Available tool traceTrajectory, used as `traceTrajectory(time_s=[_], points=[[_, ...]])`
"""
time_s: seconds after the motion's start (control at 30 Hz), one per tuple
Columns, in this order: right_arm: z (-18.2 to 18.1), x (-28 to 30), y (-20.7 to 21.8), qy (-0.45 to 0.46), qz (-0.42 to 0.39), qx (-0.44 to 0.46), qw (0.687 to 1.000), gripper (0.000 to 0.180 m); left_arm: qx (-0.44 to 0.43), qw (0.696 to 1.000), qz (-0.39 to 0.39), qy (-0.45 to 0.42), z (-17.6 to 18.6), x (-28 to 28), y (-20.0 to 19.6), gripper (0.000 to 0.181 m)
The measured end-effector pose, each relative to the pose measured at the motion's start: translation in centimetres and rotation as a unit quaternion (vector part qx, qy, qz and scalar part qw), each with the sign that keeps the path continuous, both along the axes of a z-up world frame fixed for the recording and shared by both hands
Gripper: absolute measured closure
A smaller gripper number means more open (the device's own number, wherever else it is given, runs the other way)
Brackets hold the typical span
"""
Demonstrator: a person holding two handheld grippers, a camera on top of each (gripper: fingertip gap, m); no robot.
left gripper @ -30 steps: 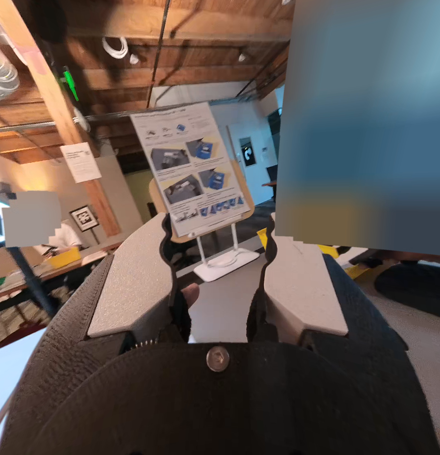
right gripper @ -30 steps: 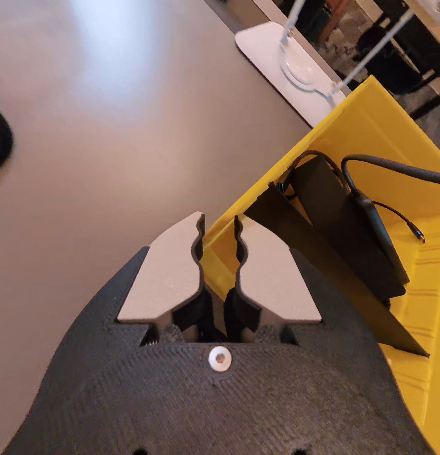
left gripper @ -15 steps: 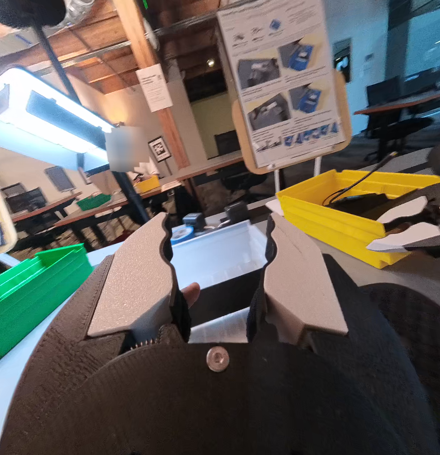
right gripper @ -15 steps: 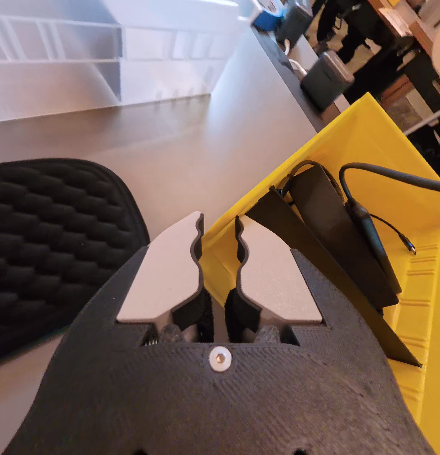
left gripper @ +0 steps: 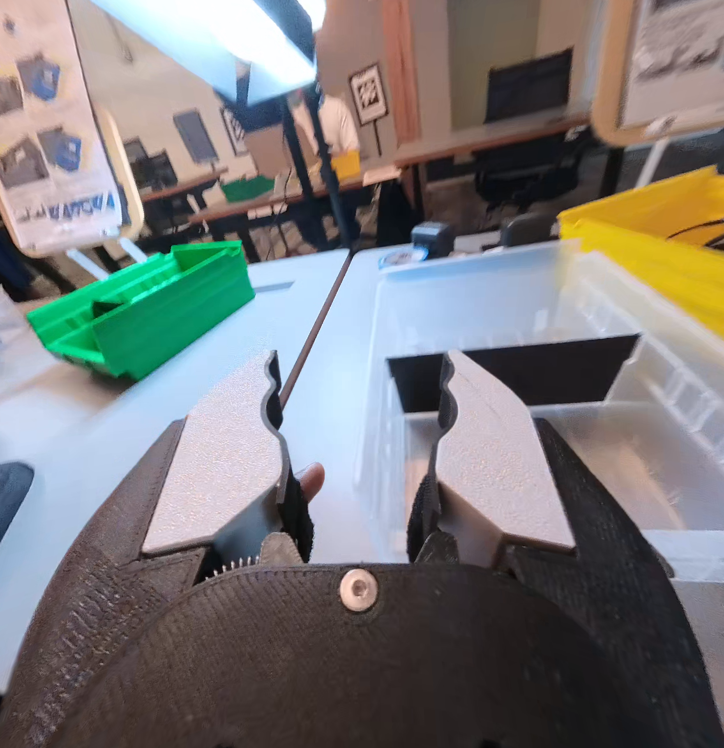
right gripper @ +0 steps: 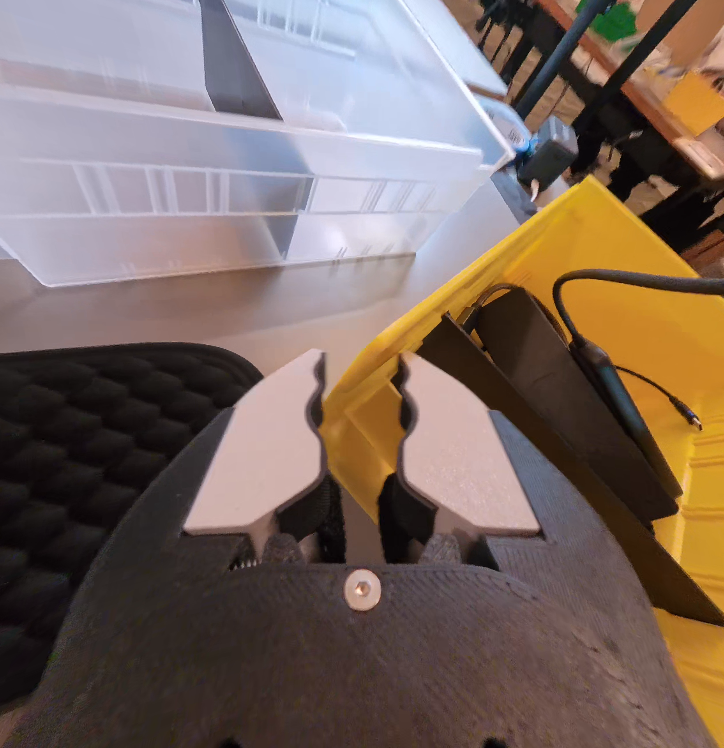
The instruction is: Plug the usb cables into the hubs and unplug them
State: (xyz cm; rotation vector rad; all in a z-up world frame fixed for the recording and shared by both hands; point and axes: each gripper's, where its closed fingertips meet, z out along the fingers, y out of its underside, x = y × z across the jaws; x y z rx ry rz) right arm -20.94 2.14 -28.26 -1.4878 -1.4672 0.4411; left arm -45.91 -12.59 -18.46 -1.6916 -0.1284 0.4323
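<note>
Left wrist view: view has swung down from the ceiling onto the table. Left gripper [left gripper: 358, 360] spread, empty, over the clear bin [left gripper: 494, 295], mid frame.

Right wrist view: right gripper [right gripper: 360, 362] narrowly parted around the yellow bin [right gripper: 619, 251] corner, unchanged. Hub [right gripper: 619, 409] and usb cable [right gripper: 656, 283] lie inside, right; no plugging yet.

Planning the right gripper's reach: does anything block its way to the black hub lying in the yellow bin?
Yes. The right gripper straddles the yellow plastic bin wall at its corner, and a black divider panel stands between that corner and the flat black hub.
</note>
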Motion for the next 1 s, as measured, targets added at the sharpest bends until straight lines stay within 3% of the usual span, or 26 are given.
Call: traceTrajectory(time_s=[0.13, 0.23, 0.33, 0.37, 0.4, 0.43, 0.5, 0.6, 0.67, 0.77, 0.87, 1.0], points=[[4.3, -0.7, -2.9, 0.143, 0.025, 0.017, 0.989, 0.105, -0.034, 0.998, 0.014, -0.05, -4.3, -2.9, 0.1, 0.098], [6.7, -2.4, -7.5, 0.25, 0.075, -0.059, 0.963, 0.071, -0.011, 0.994, -0.021, -0.105, -6.0, -2.9, 0.8, 0.096], [5.2, -4.5, -10.6, 0.23, 0.099, -0.103, 0.963, 0.052, -0.011, 0.988, -0.054, -0.145, -6.8, -1.6, 2.0, 0.097], [4.3, -5.0, -10.9, 0.207, 0.099, -0.104, 0.968, 0.05, -0.038, 0.984, -0.084, -0.151, -7.4, -0.3, 2.4, 0.107], [3.6, -5.4, -10.9, 0.189, 0.095, -0.105, 0.972, 0.051, -0.073, 0.977, -0.127, -0.157, -7.9, 1.4, 2.5, 0.12], [3.3, -5.5, -10.7, 0.181, 0.089, -0.108, 0.973, 0.052, -0.097, 0.974, -0.125, -0.162, -8.2, 1.9, 2.5, 0.118], [3.5, -5.3, -10.1, 0.189, 0.073, -0.123, 0.972, 0.06, -0.142, 0.962, -0.138, -0.186, -8.7, 3.0, 1.8, 0.135], [2.8, -5.2, -9.5, 0.184, 0.044, -0.159, 0.969, 0.076, -0.184, 0.949, -0.175, -0.187, -9.5, 4.3, 1.2, 0.138], [1.8, -5.6, -9.3, 0.155, 0.03, -0.161, 0.974, 0.086, -0.185, 0.953, -0.163, -0.177, -9.8, 3.8, 1.5, 0.138], [-0.2, -6.4, -9.2, 0.079, 0.015, -0.143, 0.986, 0.116, -0.198, 0.96, -0.134, -0.148, -9.9, 3.4, 2.3, 0.154], [-0.2, -6.4, -8.5, 0.062, -0.001, -0.1, 0.993, 0.128, -0.24, 0.964, -0.069, -0.089, -10.1, 2.3, 2.4, 0.168], [0.1, -5.6, -7.5, 0.057, -0.016, -0.029, 0.998, 0.139, -0.228, 0.97, -0.058, -0.066, -8.5, 3.0, 2.9, 0.17]])
